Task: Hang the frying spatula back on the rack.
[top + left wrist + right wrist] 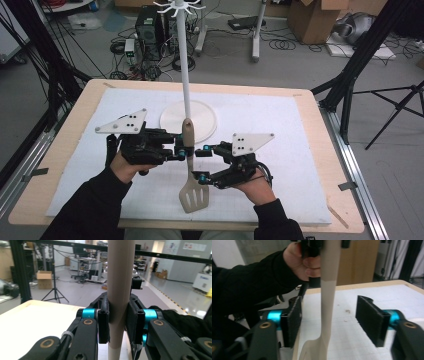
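Your left gripper was pinching the beige handle of the slotted spatula, its two black pads pressed flat against either side of the shaft; in the left gripper view the handle rose straight up between the jaws. The spatula hung upright from that grip, its slotted head pointing down toward you, just over the white mat.

Your right gripper stood spread wide, one jaw on each side of the spatula's neck, below your left gripper's hold. In the right gripper view its pads were clear of the shaft, which ran between them nearer the left pad.

Your left hand and right hand, in black sleeves, held the two tools from the near edge.

Just beyond the gripped handle stood a white rack: its round base on the mat, its pole rising to hooked arms at the top. Past the wooden table lay cables and cardboard boxes on the floor.
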The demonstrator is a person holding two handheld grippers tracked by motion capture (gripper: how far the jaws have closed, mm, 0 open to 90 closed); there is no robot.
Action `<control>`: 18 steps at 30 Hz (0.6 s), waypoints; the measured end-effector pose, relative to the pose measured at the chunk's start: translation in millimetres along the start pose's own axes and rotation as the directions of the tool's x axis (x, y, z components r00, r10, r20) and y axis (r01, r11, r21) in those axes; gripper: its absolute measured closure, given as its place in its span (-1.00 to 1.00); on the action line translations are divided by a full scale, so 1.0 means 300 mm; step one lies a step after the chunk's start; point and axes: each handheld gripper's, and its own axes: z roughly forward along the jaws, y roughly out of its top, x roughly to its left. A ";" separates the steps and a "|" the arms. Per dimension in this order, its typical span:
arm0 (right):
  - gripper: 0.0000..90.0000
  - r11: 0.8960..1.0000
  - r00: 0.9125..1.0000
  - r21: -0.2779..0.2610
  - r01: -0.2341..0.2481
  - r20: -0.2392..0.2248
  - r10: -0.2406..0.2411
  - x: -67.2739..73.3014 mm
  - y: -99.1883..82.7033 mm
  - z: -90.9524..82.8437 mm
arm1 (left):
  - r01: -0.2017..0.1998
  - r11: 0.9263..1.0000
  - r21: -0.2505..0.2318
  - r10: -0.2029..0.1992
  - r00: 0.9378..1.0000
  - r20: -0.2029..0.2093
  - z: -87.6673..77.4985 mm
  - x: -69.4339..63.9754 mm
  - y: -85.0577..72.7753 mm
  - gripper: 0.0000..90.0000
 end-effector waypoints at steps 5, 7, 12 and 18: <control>0.23 1.000 0.998 0.004 0.017 -0.061 -0.016 -0.002 -0.001 0.014 | -0.012 1.000 0.010 0.012 1.000 0.027 0.012 -0.003 -0.001 0.64; 0.33 1.000 0.997 -0.001 0.012 -0.080 -0.012 -0.005 -0.003 0.016 | -0.012 1.000 0.010 0.011 0.999 0.032 0.014 -0.004 0.000 0.64; 0.51 1.000 0.995 -0.027 -0.013 -0.104 0.010 -0.012 -0.009 0.013 | -0.017 1.000 0.006 0.017 0.999 0.039 0.020 -0.006 0.001 0.64; 0.73 0.999 0.995 -0.041 -0.024 -0.094 0.020 -0.017 -0.014 0.010 | -0.018 1.000 0.005 0.018 0.999 0.035 0.018 -0.004 0.003 0.64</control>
